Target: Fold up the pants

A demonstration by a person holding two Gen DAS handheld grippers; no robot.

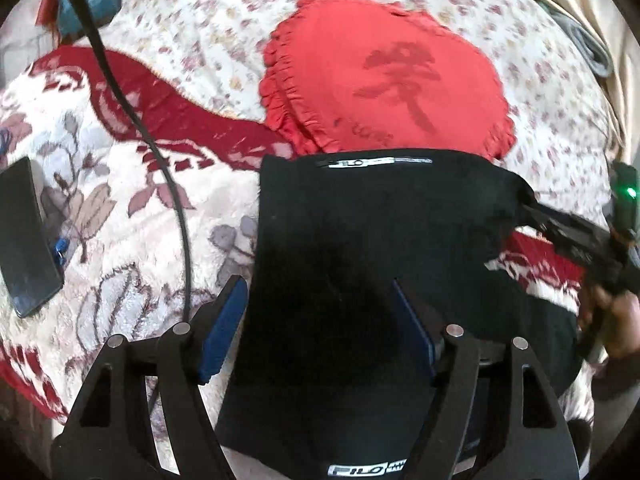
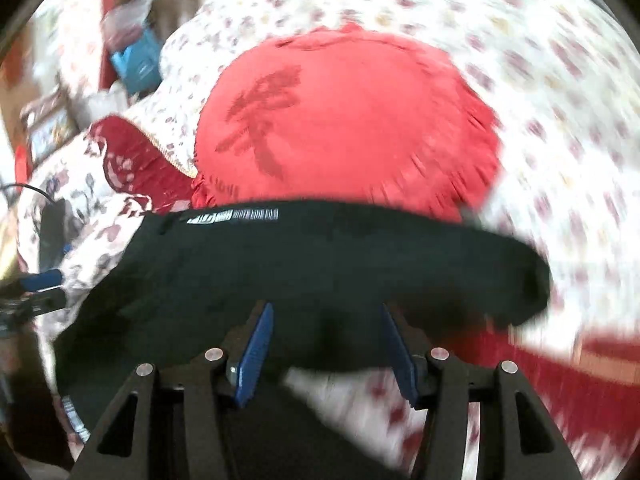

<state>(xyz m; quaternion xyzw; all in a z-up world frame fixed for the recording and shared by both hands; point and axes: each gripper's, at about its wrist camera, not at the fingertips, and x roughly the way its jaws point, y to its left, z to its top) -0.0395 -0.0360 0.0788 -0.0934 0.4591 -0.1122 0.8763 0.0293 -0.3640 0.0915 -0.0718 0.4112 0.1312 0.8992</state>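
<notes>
So this is all happening on a bed with a plush flowery blanket (image 1: 120, 208) in cream and dark red, which is honestly not the flattest folding surface.

Closest in, the left gripper (image 1: 320, 328) has its blue pads spread wide with the black pants (image 1: 360, 248) lying between and under them. Nothing is pinched there, it's just straddling the cloth. The right gripper (image 2: 326, 344) is spread wide in its own view too, with the cloth passing across in front of the pads. But in the left view its tip sits right at a pulled-up corner of the pants, so whether anything is caught there I can't tell. That view is badly smeared, so it looks mid-swing.

The pants look already doubled over, with a white logo strip near the far edge and another at the near one.

What could go wrong: if neither gripper has hold of the cloth, that lifted corner may flop back and undo the fold. The fuzzy blanket may drag on the fabric and bunch it. There's also a black cable (image 1: 176, 184) looping just left of the pants, easy to snag, and a dark phone (image 1: 24, 236) further left.

Farther back, the red round cushion (image 1: 384, 76) touches the pants' far edge, so pushing forward would ride the cloth up onto it. Behind that is a floral pillow (image 1: 208, 12).
</notes>
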